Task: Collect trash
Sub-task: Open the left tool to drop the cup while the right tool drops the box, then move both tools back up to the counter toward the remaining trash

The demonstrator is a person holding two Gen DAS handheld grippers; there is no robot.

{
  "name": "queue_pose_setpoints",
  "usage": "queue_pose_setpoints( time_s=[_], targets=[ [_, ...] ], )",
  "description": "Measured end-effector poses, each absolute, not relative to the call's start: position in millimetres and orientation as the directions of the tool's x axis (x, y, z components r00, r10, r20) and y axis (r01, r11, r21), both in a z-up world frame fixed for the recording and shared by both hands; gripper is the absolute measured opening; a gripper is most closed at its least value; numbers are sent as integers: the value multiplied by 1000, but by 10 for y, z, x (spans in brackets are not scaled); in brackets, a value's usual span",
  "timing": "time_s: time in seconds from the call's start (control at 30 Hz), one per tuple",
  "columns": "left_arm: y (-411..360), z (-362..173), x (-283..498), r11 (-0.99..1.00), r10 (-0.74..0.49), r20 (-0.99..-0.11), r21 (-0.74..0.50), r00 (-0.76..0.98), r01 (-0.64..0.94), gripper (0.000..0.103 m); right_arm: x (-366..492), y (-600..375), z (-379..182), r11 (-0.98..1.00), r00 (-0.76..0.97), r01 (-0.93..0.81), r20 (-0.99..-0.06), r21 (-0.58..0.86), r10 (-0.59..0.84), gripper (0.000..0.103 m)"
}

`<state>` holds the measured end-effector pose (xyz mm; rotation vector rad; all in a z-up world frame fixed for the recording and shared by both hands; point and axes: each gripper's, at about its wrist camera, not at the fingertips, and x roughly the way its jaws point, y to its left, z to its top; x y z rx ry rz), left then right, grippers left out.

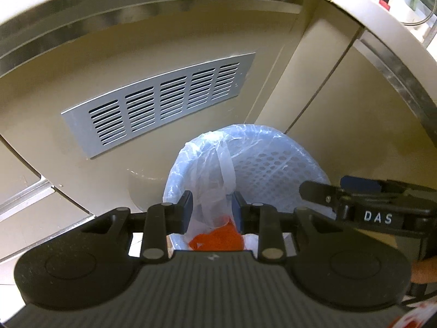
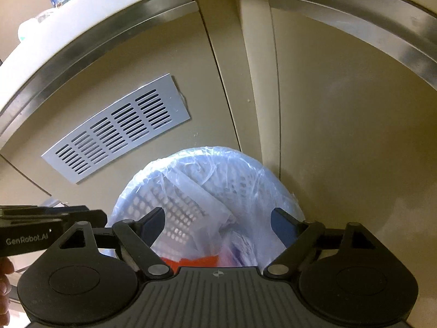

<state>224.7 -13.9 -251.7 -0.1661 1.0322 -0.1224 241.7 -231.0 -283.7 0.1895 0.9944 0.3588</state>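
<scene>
My left gripper [image 1: 212, 211] has its jaws narrow, pinched on a gathered strip of the bag liner [image 1: 218, 180]. It's thin, crinkly, see-through plastic, and the strip runs up from between the dark blue pads [image 1: 188, 209] like a twisted handle. Right under those jaws there's an orange piece of trash [image 1: 215, 239] sitting inside the liner, flat-looking, with something white just beside it that I can't make out.

My right gripper [image 2: 218, 225] has its jaws spread wide, nothing pressed between them. The liner plastic bunches up in the gap but the pads on both sides stand clear of it. The orange scrap peeks out just below the jaws there too, partly hidden by the gripper body.

Just beyond both sets of jaws is the bin [image 1: 275, 169], a round, pale blue plastic basket with walls full of small holes, the liner draped over its rim. From the left camera the right gripper pokes in at the right side, near the bin's edge.

Past the bin, further out, there's a beige cabinet front [image 2: 341, 125], smooth and matte. Up and left of the jaws it carries a grey metal vent plate [image 1: 161, 104] with rows of slots. A shiny metal strip [image 2: 90, 52] runs under the white surface [image 2: 114, 2] at the top.
</scene>
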Motion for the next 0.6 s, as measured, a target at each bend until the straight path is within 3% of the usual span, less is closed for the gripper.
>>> queue_pose_setpoints(
  time_s=[0.6],
  targets=[
    [-189,-1960,1930,972,-232,-829,-208,509,105,28,1879,-2394,-2335,933,458,-163,-813,321,359,84]
  ],
)
